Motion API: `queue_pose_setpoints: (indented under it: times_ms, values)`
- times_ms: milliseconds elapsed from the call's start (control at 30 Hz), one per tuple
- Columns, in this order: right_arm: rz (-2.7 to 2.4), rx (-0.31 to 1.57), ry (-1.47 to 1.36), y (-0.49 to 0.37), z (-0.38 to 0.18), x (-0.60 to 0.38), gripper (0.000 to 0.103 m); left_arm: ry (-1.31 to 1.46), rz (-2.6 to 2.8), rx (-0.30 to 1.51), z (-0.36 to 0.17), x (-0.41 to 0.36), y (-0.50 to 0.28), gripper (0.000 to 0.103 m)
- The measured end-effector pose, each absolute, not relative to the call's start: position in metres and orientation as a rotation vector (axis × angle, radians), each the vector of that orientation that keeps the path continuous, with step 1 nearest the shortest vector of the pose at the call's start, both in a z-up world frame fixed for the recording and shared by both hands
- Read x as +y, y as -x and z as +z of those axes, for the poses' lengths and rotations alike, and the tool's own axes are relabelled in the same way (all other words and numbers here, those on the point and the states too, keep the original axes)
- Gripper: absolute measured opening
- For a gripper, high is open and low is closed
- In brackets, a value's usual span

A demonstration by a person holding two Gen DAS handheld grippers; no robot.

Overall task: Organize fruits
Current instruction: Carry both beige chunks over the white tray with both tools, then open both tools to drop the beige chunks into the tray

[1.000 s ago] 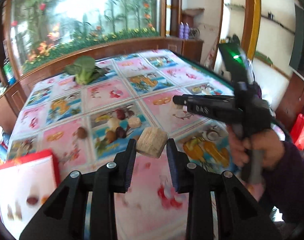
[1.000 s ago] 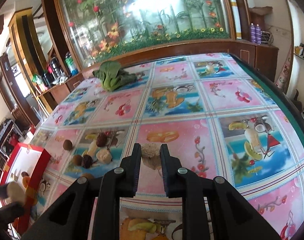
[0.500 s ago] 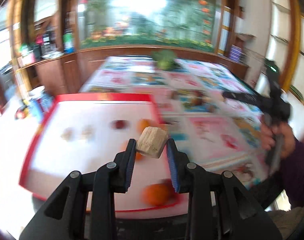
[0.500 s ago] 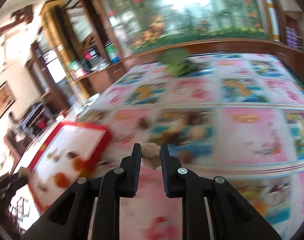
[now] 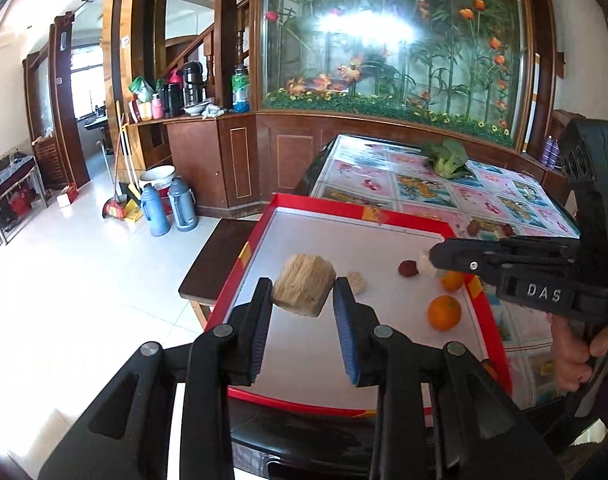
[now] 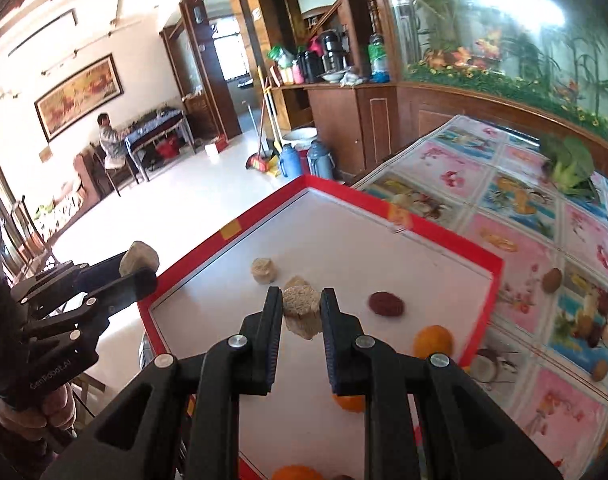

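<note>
Fruits: each gripper is clamped on one tan chunk, the left gripper (image 5: 302, 300) on the larger chunk (image 5: 303, 290), the right gripper (image 6: 301, 312) on the smaller chunk (image 6: 301, 310), both above the red-rimmed tray (image 5: 392, 222) at frame centre. Step in hand: transport. Next move likely calls for lowering each onto bare tray floor, clear of the oranges (image 5: 444, 313), then releasing.

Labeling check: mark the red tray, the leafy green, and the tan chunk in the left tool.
red tray (image 5: 408, 221), left wrist view, far rim.
leafy green (image 5: 448, 159), left wrist view, leaf centre.
tan chunk (image 5: 301, 290), left wrist view, front face.
</note>
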State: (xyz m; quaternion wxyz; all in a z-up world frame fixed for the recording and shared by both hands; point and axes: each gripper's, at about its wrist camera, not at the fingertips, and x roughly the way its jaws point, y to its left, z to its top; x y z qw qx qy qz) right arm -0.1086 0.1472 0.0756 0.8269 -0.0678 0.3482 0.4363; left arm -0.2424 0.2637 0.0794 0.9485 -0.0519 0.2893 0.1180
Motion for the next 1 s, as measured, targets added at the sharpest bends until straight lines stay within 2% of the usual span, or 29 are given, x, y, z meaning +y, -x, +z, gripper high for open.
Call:
queue_pose_setpoints:
  times_ms: [433, 1000]
  values:
    - [0.922, 0.838, 0.242, 0.118, 0.042, 0.179, 0.017, 0.171, 0.271, 0.686, 0.045, 0.288, 0.233, 0.033]
    - [0.921, 0.839, 0.294, 0.122, 0.038, 0.185, 0.02, 0.153, 0.265, 0.818, 0.026, 0.286, 0.222, 0.034]
